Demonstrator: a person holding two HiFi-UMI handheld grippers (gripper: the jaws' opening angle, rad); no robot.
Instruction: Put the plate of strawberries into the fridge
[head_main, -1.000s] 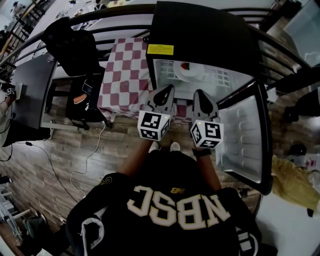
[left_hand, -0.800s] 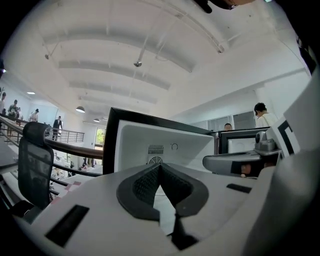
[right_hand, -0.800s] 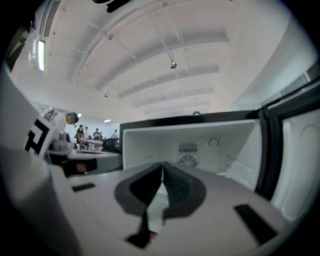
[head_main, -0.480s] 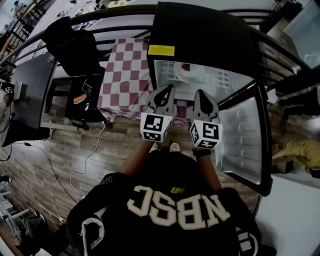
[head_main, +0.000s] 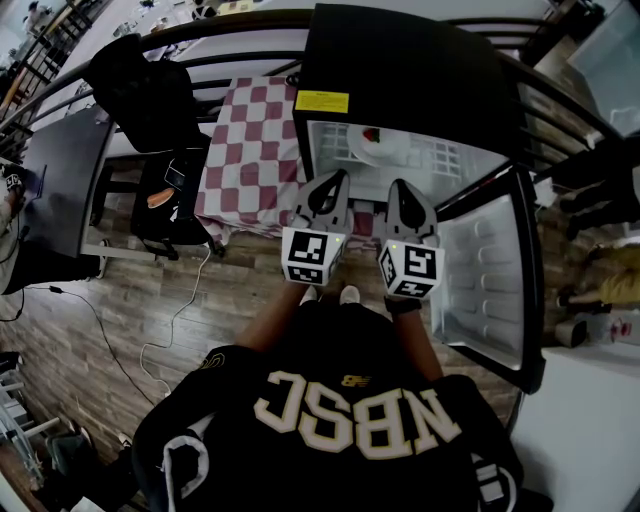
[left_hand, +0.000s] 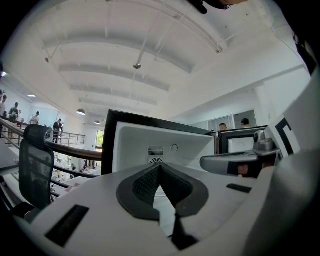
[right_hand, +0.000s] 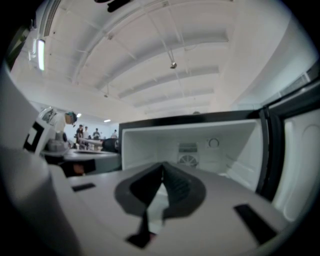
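A white plate (head_main: 385, 146) with a strawberry (head_main: 370, 133) rests on the wire shelf inside the open black fridge (head_main: 410, 75). Both grippers are held side by side in front of the fridge opening, tips pointing at it, apart from the plate. My left gripper (head_main: 341, 176) (left_hand: 160, 167) has its jaws together with nothing between them. My right gripper (head_main: 393, 185) (right_hand: 162, 166) is likewise shut and empty. Both gripper views look into the white fridge interior (right_hand: 195, 145); the plate is hidden there behind the jaws.
The fridge door (head_main: 495, 285) hangs open to the right. A table with a red-and-white checked cloth (head_main: 250, 140) stands left of the fridge, a black chair (head_main: 140, 90) beyond it. A curved railing (head_main: 200, 30) runs behind. Cables lie on the wood floor (head_main: 150, 320).
Both grippers have drawn back slightly toward the person. The plate stays on the fridge shelf.
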